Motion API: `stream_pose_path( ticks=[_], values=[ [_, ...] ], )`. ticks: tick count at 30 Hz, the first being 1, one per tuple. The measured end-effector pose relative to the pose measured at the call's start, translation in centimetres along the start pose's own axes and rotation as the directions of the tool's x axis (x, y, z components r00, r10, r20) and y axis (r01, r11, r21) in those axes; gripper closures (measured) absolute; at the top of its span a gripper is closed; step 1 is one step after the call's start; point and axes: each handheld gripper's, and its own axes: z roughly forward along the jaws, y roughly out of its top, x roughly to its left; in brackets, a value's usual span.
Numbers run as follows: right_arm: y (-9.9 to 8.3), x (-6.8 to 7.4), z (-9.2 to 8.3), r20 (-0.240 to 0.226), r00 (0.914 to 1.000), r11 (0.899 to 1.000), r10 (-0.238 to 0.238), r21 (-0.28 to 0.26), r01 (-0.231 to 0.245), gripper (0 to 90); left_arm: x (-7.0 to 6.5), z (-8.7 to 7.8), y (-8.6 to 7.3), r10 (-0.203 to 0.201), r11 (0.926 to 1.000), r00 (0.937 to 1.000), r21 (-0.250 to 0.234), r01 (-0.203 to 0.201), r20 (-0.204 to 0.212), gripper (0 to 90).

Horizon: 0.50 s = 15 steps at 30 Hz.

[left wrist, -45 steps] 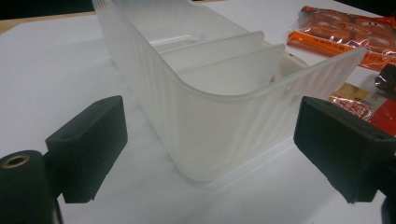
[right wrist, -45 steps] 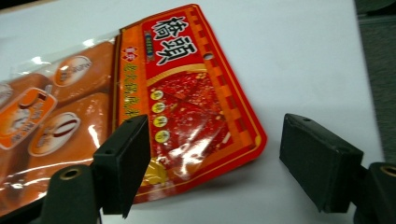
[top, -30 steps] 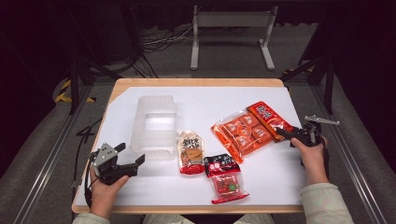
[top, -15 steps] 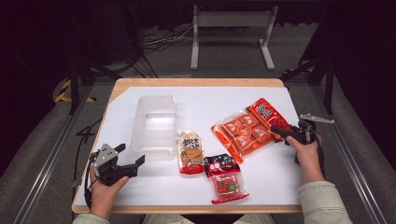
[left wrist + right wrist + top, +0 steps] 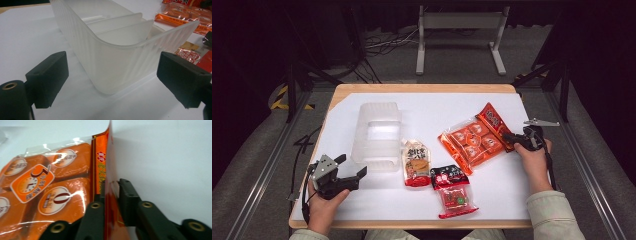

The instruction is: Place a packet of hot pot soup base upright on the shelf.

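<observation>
Nearest to us, at about seven o'clock on the white table (image 5: 422,107), we are holding the left gripper (image 5: 354,172) with its jaws spread wide and nothing between them, facing the clear plastic bin (image 5: 377,131) just beyond at ten o'clock. At six o'clock a small red snack pack (image 5: 454,192) is lying, with a beige pouch (image 5: 416,162) just behind it. Out at three o'clock, our right gripper (image 5: 508,137) has just been closing, and its jaws are now pinching the raised edge of the orange cake bag (image 5: 474,140), which is resting on the table between centre and two o'clock.
</observation>
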Motion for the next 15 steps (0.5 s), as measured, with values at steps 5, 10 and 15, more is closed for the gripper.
stream_pose_path(
  ticks=[5, 10, 15],
  values=[
    [0.0, -0.5, -0.1, 0.021, 0.9997, 1.000, 0.011, -0.013, -0.010, 90.0, 0.0, -0.1, -0.1, 0.003, 0.9996, 1.0000, -0.030, -0.003, -0.007, 12.1],
    [0.2, -0.4, -0.4, 0.021, 0.9998, 1.000, 0.002, -0.021, -0.002, 90.0, -0.1, -0.4, 0.2, 0.018, 0.9995, 0.9998, -0.027, -0.018, 0.010, 21.0],
    [0.6, -0.2, -1.1, 0.019, 0.9998, 0.999, 0.002, -0.032, -0.002, 90.0, 0.1, -0.8, 0.5, -0.022, 0.9997, 0.9996, -0.013, 0.022, 0.016, 18.9]
  ],
)
